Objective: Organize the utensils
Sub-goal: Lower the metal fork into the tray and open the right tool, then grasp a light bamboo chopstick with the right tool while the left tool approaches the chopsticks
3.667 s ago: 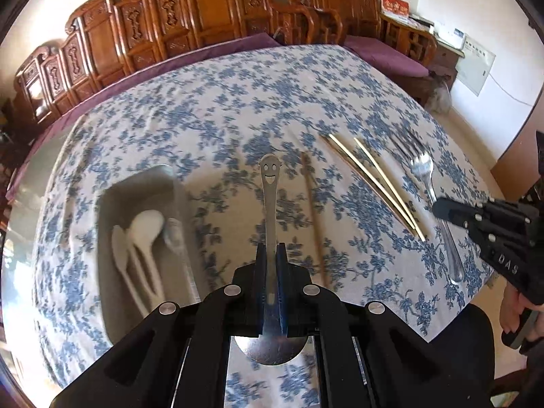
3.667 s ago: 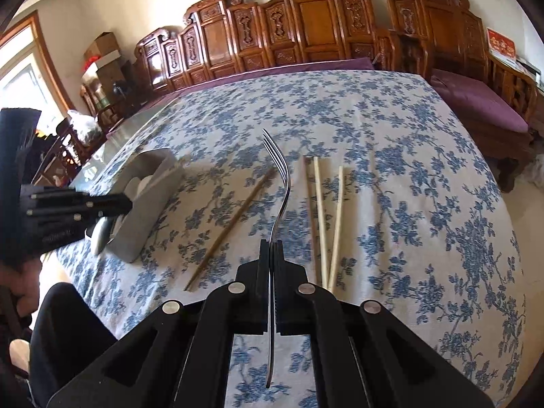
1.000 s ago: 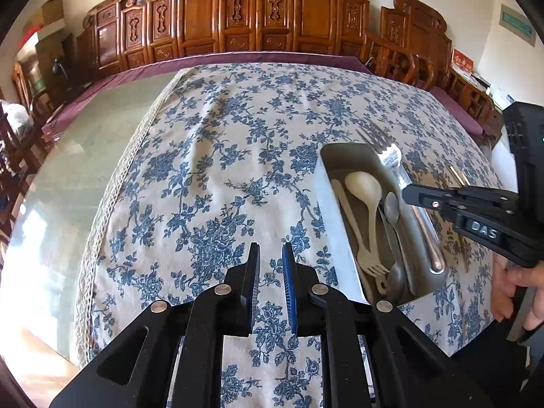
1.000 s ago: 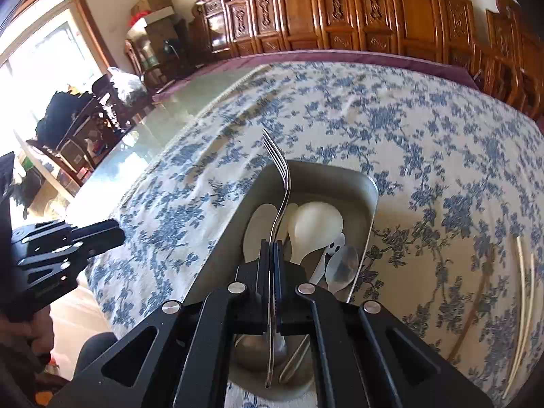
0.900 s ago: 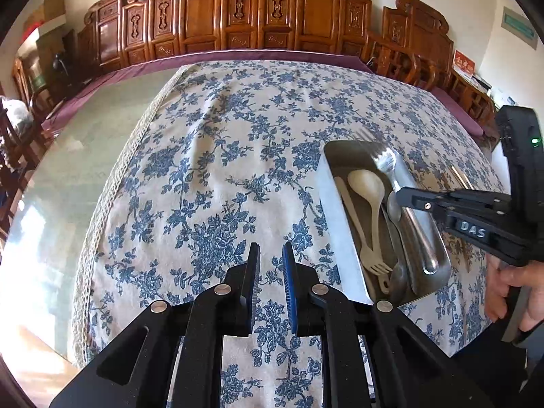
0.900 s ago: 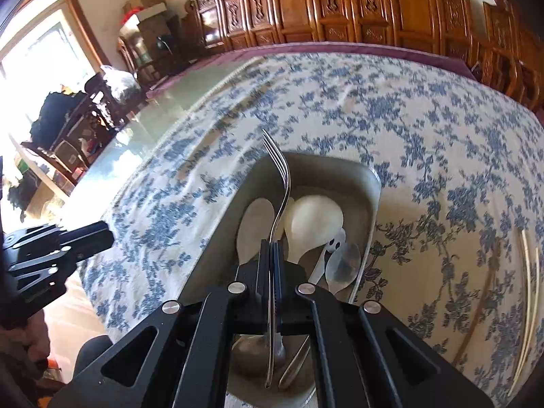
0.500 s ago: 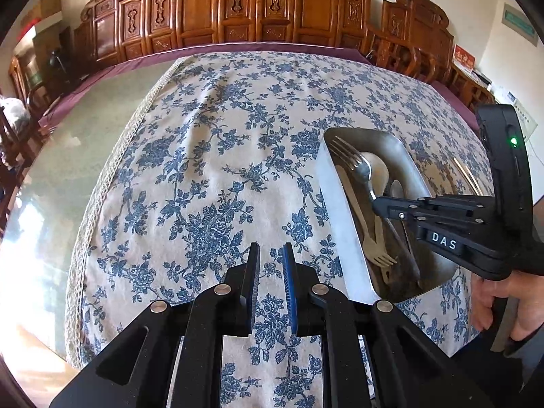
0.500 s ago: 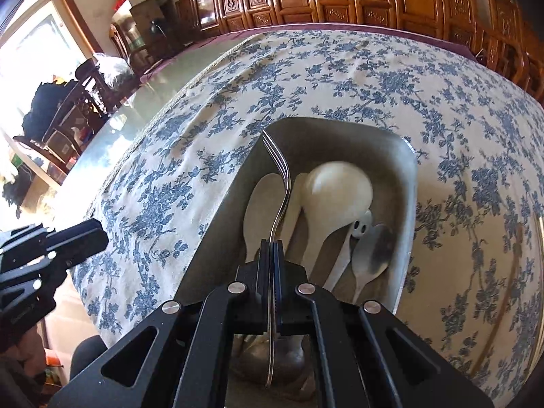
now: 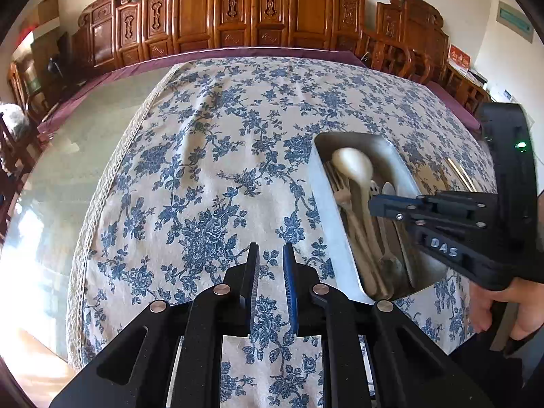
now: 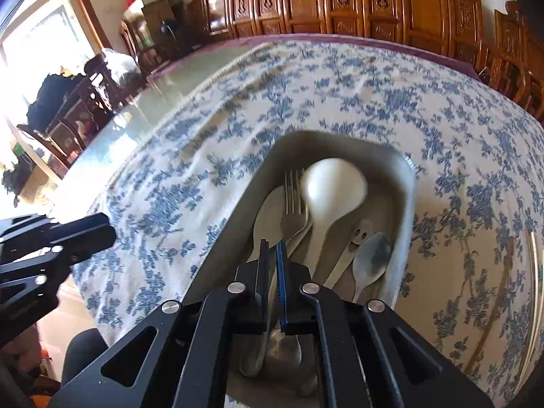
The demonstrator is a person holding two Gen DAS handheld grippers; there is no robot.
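Steel fork (image 10: pixel 295 200): it lies in the metal tray (image 10: pixel 406 183), tines toward the far end, between a pale flat spoon (image 10: pixel 268 214) and the big white spoon (image 10: pixel 331 187); half a second ago your right tongs clamped it upright above the tray.
Right tongs (image 10: pixel 272 258): your jaws have just been opening and show a thin gap; nothing is gripped, the fork's handle passing just beside and beneath them.
Meaning: the drop looks done, so one more utensil is sorted.
Left tongs (image 9: pixel 271 265): your jaws stand slightly apart over bare floral cloth (image 9: pixel 210 156), holding nothing, well left of the tray.
Tray contents: a smiley-handled spoon (image 10: pixel 357 238) and another metal spoon (image 10: pixel 372 256) lie right of the white one.
Left to do: chopsticks (image 9: pixel 459 173) rest on the cloth past the tray; they probably come next.
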